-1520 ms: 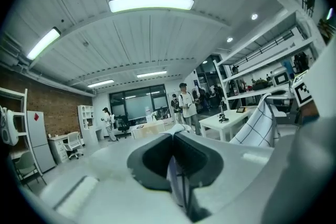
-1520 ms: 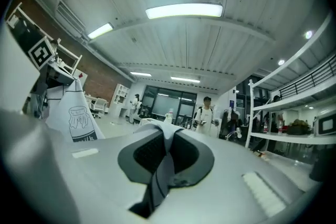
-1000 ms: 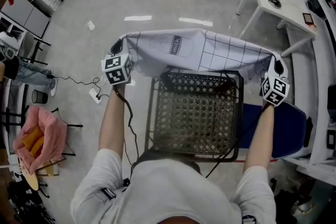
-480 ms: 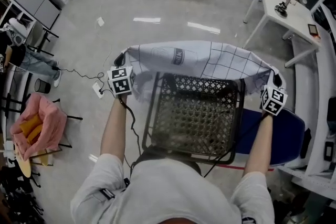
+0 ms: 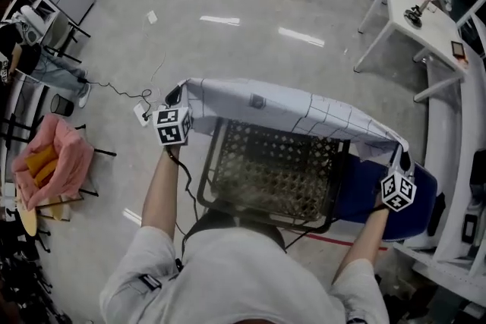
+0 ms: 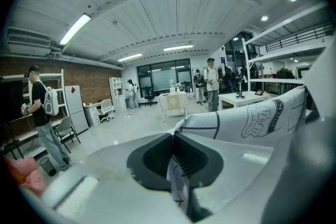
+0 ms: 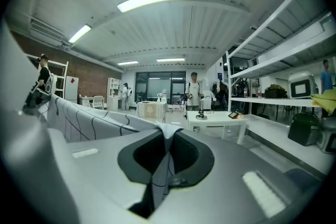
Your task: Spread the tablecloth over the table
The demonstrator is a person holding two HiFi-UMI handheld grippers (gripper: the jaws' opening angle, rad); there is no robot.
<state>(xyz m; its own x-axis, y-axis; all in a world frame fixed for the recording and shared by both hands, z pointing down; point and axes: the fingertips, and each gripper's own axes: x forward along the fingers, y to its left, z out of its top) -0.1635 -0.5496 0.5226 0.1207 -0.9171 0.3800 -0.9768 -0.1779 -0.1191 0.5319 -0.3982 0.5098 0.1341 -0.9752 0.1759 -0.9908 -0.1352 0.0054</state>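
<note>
Tablecloth (image 5: 288,106) hangs taut across far tabletop (image 5: 266,174) edge; left gripper (image 5: 174,98) and right gripper (image 5: 399,158) fingers (image 6: 105,170) pinch opposite corners so I can lay it flat.

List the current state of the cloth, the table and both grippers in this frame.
tablecloth, held up in the air by two corners, stretched between the grippers above the table's far edge, not yet laid down
mesh table, top almost wholly uncovered
left gripper, shut on one corner of the tablecloth
right gripper, shut on the other corner of the tablecloth
</note>
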